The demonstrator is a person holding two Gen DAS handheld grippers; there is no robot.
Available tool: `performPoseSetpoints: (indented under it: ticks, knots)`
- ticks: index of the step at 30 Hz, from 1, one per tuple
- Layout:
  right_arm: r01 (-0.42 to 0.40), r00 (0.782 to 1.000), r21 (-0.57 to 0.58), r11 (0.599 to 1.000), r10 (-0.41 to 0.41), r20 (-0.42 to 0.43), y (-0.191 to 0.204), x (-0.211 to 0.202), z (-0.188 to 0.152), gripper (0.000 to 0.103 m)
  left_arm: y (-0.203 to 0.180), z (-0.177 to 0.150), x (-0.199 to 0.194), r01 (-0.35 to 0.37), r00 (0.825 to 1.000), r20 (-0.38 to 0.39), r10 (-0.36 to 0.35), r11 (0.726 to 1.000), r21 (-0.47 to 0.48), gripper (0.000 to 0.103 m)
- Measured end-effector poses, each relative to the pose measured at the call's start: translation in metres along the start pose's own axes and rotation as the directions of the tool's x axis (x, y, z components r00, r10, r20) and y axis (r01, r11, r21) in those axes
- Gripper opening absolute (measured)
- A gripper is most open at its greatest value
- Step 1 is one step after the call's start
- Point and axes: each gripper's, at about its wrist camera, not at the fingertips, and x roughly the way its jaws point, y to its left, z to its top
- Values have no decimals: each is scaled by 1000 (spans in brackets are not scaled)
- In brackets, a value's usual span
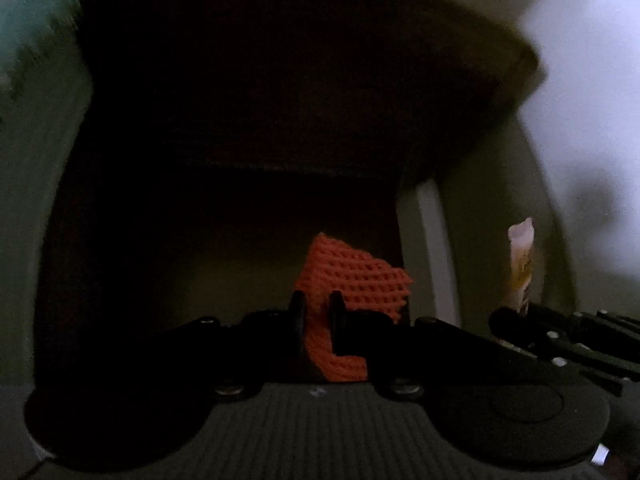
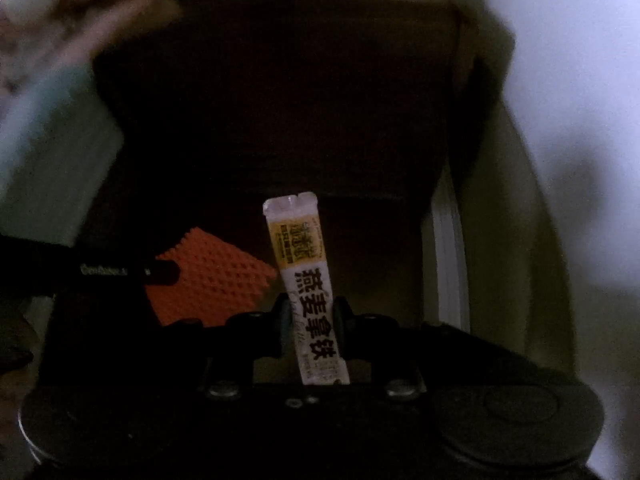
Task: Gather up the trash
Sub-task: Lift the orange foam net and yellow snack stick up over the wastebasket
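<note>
Left gripper (image 1: 318,312) clamped on orange foam net (image 1: 352,280); right gripper (image 2: 310,316) clamped on sachet (image 2: 306,280), long axis running forward past fingertips. Both poised over dark bin opening (image 2: 280,100), directly ahead. Left gripper just beside right. Release likely next.

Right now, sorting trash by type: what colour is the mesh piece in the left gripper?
Orange foam mesh, clearest in the left wrist view.
</note>
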Motion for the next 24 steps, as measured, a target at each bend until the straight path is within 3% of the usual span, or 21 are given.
performPoseSetpoints:
  ticks: [4, 12, 18, 24]
  knots:
    - [-23, 997, -26, 999, 25, 71, 10, -59, 45, 21, 5, 34, -67, -1, 998, 67, 1, 1000, 8, 11]
    - [-64, 977, -51, 997, 73, 199, 18, -130, 121, 21, -14, 97, -181, 0, 977, 212, -4, 1000, 19, 11]
    - [-77, 947, -65, 995, 93, 308, 30, -191, 174, 21, -21, 152, -247, 10, 946, 323, -24, 999, 44, 11]
    - [-71, 908, -84, 994, 99, 407, 33, -226, 226, 21, -39, 193, -293, 2, 908, 417, -39, 996, 89, 12]
